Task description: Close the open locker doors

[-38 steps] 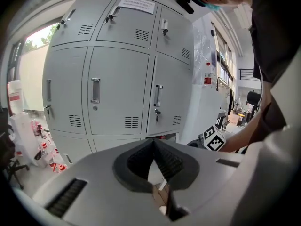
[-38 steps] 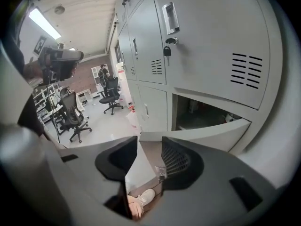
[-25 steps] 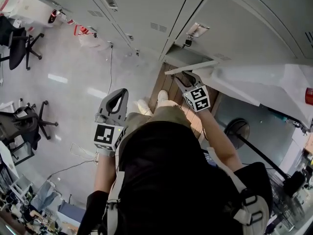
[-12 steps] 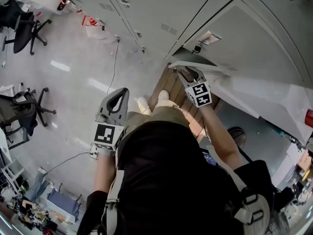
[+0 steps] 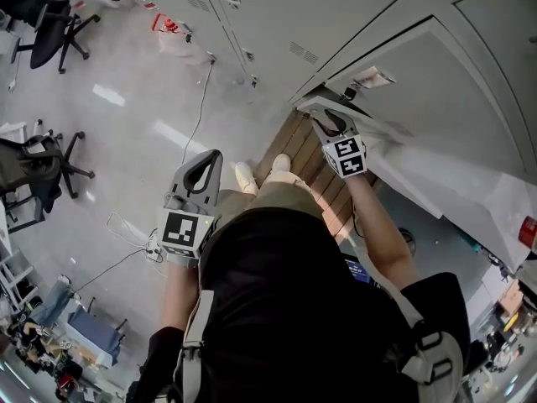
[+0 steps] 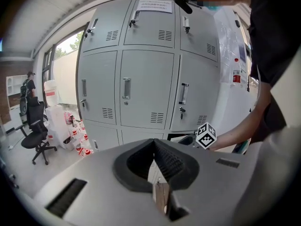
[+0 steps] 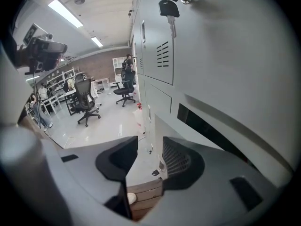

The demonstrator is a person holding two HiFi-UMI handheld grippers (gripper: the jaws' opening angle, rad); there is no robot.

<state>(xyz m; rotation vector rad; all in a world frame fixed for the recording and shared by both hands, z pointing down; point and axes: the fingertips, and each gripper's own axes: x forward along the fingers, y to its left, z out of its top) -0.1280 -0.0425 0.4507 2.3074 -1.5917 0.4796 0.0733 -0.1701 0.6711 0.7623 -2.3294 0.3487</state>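
A bank of grey lockers [image 6: 141,79] stands ahead. One bottom door [image 5: 369,122] hangs partly open over a dark compartment [image 7: 211,126]. My right gripper [image 5: 329,122] is at that door's free edge. In the right gripper view it [image 7: 149,140] is open, with the door panel [image 7: 146,166] running between its jaws; I see no pad pressing on it. My left gripper [image 5: 205,164] hangs apart at the left over the floor. Its jaws [image 6: 154,144] meet at the tips with nothing in them. Its view also shows the right gripper's marker cube [image 6: 205,135].
Keys [image 7: 169,6] hang from a lock above the open door. Wooden boards [image 5: 302,162] lie under my feet by the lockers. Office chairs [image 5: 42,175] stand at the left, a cable [image 5: 197,116] runs over the floor, and a white plastic-covered bulk [image 5: 470,183] is at the right.
My right gripper has moved closer to the locker front, and the open door has swung nearer the bank with it. The left gripper has barely moved.
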